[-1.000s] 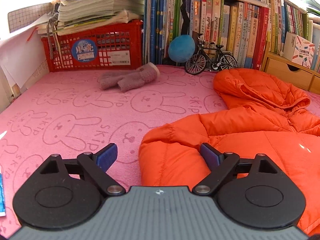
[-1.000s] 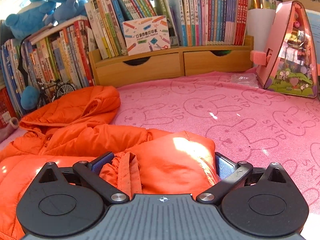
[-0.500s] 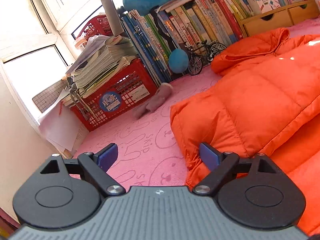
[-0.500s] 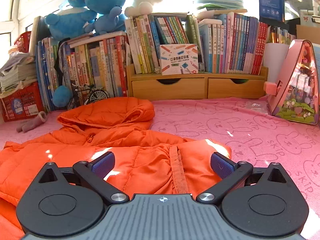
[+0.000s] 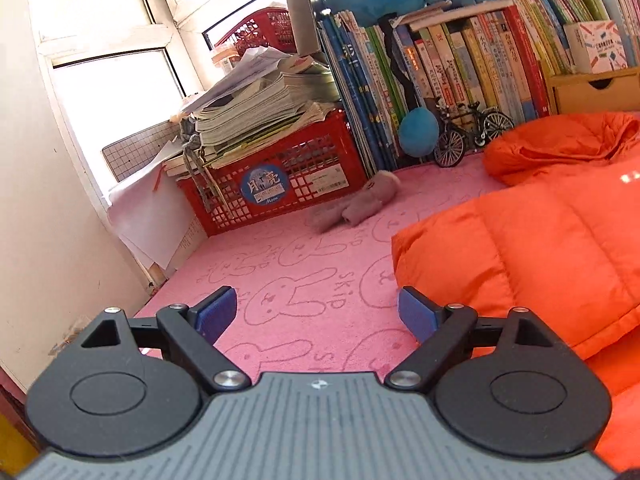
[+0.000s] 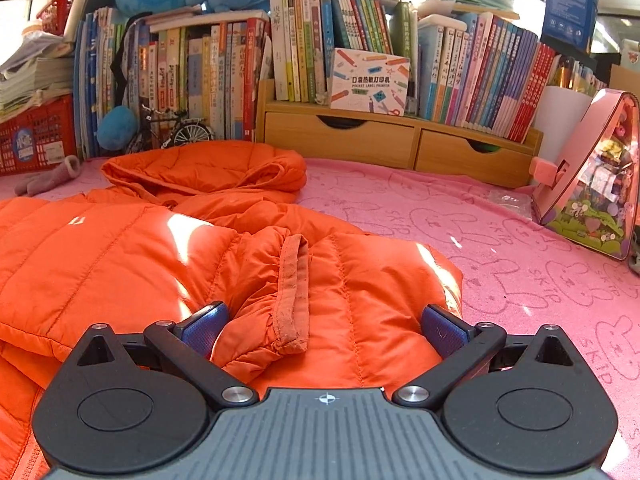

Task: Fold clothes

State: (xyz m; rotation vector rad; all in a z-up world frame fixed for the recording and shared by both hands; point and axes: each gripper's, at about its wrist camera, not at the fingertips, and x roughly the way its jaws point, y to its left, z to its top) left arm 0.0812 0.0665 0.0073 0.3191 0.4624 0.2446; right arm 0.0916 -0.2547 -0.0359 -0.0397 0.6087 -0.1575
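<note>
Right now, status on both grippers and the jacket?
Left gripper open, over bare pink cover, beside jacket. Right gripper open, jaws straddling the sleeve cuff, not clamped. Sleeve lies folded across the body. Nothing in the way.

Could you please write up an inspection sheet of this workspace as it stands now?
Surface: pink bunny-print cloth, covers the surface.
Job's things: orange puffer jacket lying spread, hood toward the books, sleeve cuff folded over the body.
Clutter: grey glove, toy bicycle, pink triangular toy house.
Grippers: left gripper open over bare cloth; right gripper open, straddling the cuff.
Cables: nothing seen.
Surroundings: red crate under stacked papers, book rows, wooden drawers, blue plush toys.
</note>
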